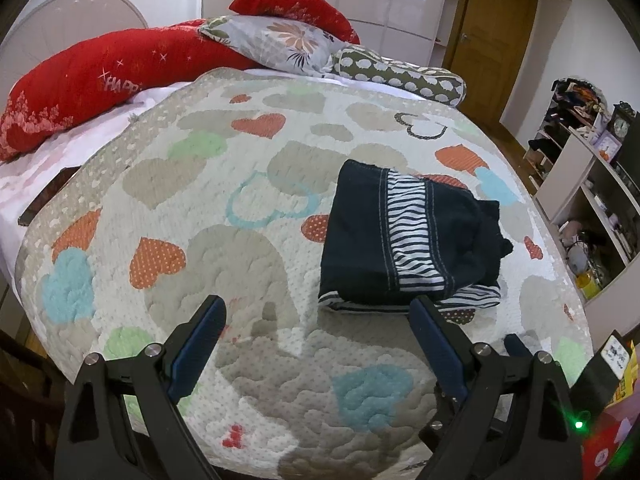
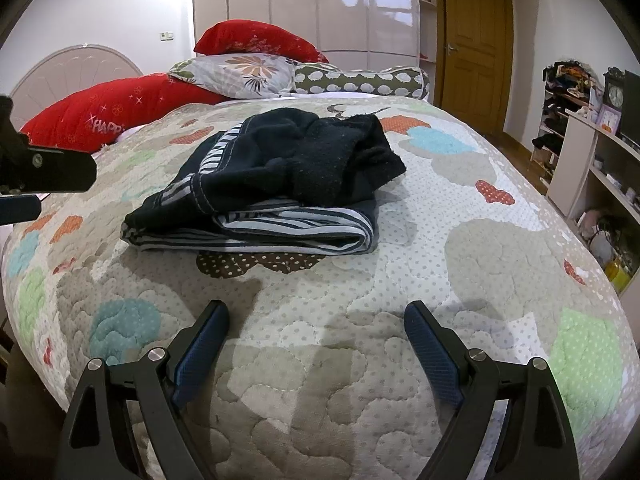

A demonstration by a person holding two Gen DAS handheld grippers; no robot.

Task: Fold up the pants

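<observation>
Pants [image 2: 264, 184]: dark navy with a black-and-white striped band, lying folded in a compact bundle on the bed, right of centre in the left wrist view [image 1: 404, 240].
Fold condition: layers stacked; top layer rumpled at the far right end, striped edge showing along the near side.
Bedspread [image 2: 360, 360]: quilted, pale with grey, orange, blue and green heart patches; the pants rest directly on it.
Left gripper [image 1: 318, 312]: jaws standing wide, nothing between them; it hangs over bare quilt, near the bundle's near edge, its right finger overlapping that edge in its own view; contact cannot be told.
Right gripper [image 2: 316, 316]: jaws spread wide, empty; over bare quilt on the near side of the pants, clearly apart from them.
Cross view: part of the left gripper shows at the left edge of the right wrist view [image 2: 48, 172].
Pillows [image 2: 120, 108]: two red, one floral, one spotted bolster, at the far head of the bed.
Wardrobe [image 2: 304, 4]: glossy, pale, behind the pillows.
Door [image 2: 474, 40]: wooden, far right.
Shelves [image 2: 592, 168]: open, cluttered, along the right wall.
</observation>
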